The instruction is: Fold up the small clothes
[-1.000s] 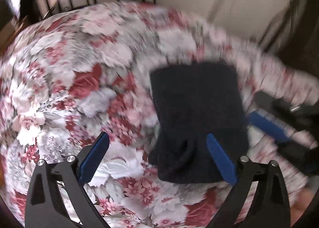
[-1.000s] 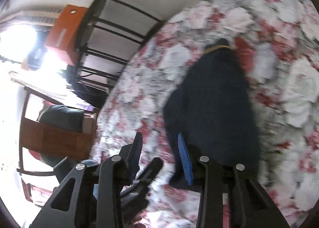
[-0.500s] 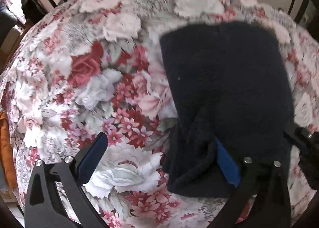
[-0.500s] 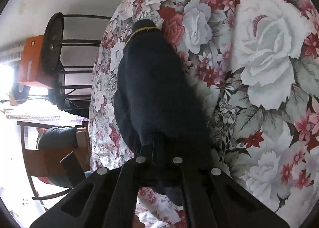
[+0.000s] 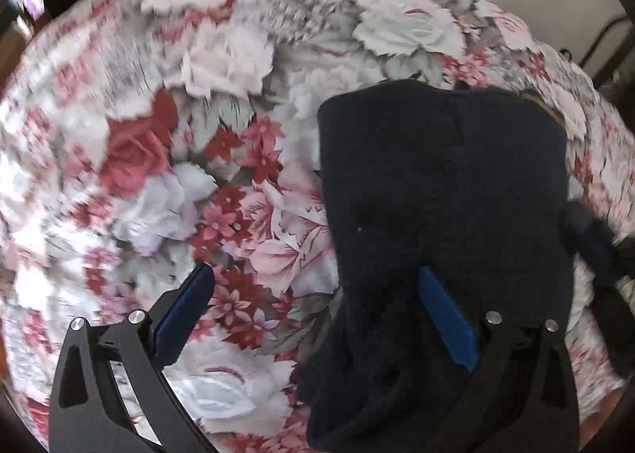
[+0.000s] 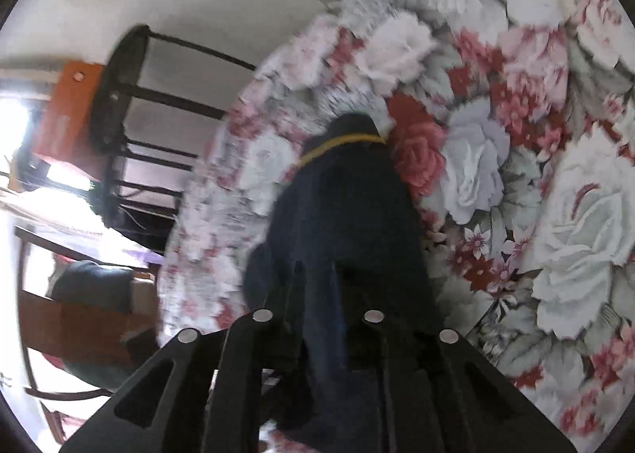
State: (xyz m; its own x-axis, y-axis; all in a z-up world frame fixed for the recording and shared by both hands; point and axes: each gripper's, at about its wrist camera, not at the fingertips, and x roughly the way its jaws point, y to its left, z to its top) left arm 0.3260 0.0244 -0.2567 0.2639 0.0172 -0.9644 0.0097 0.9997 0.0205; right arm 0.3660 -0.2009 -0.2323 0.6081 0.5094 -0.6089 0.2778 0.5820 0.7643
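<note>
A dark navy garment [image 5: 436, 175] lies partly folded on the flower-print tablecloth [image 5: 246, 215]. My left gripper [image 5: 313, 294] hangs open just over it. Its right finger [image 5: 444, 314] is above the garment's bunched near edge and its left finger [image 5: 186, 306] is above bare cloth. In the right wrist view the same garment [image 6: 345, 207], with a yellow trim line [image 6: 341, 141] at its far end, runs away from me. My right gripper [image 6: 317, 274] is shut on its near edge, and dark fabric is bunched between the fingers.
The tablecloth's edge [image 6: 190, 238] drops off at the left of the right wrist view. Beyond it stand a black metal stool [image 6: 127, 116], an orange box [image 6: 63, 112] and a wooden chair with a dark cushion [image 6: 91, 286]. Dark chair rails [image 5: 611, 44] flank the table.
The right gripper has shut on the garment's near edge. Both grippers have sunk closer to the table. The left one stays open, its right finger now over the garment.
</note>
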